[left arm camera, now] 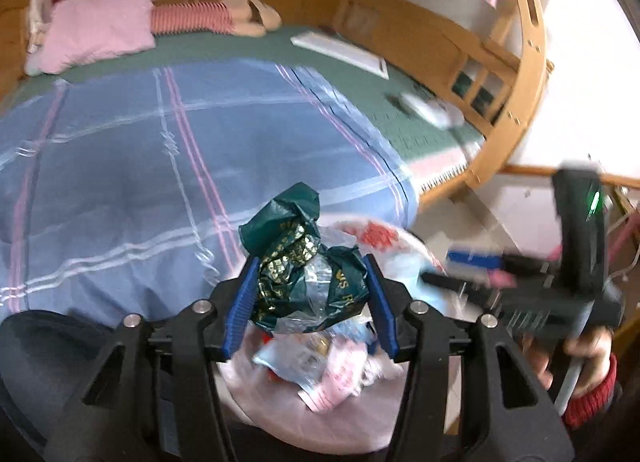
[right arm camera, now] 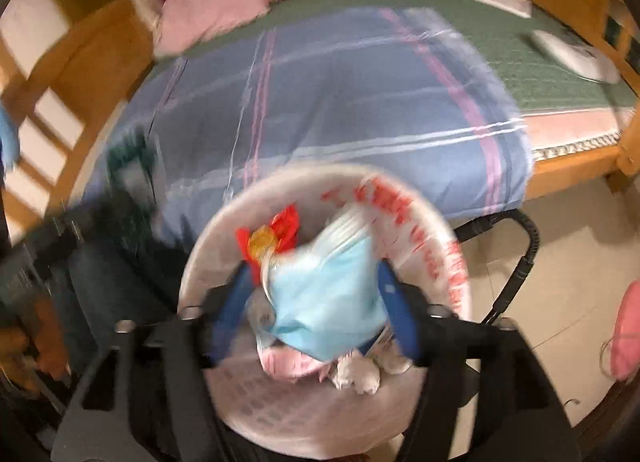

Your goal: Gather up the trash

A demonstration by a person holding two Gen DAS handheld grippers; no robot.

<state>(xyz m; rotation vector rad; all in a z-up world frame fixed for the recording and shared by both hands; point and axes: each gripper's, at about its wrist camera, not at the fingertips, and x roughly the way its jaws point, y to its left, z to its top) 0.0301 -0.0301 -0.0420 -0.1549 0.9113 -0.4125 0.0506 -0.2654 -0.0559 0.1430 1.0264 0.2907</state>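
Left wrist view: we are holding the left gripper (left arm camera: 308, 298) low in the frame centre, its blue pads pressing both flanks of a crumpled green bag (left arm camera: 304, 262), so the jaws are clamped on it at a middling width. The wad is standing tall between the pads, its peak pointing to the top of the frame. Directly beneath it, at the lower centre, we are seeing the bin (left arm camera: 280, 418), pale pink and already carrying wrappers. The drop line is therefore straight down out of the jaws.

Right wrist view: we are holding the right gripper (right arm camera: 316, 302) over the same bin (right arm camera: 436, 221), seen here at the lower centre with red print on its liner. Its jaws are standing apart, and a blue mask (right arm camera: 328, 302) is lying between them; heavy blur is keeping us from telling whether the pads are touching it. The mask is lying inside the bin's rim.

We are judging the left hand's bag the item not yet dropped. The quilt (left arm camera: 120, 165) is filling the frame above.
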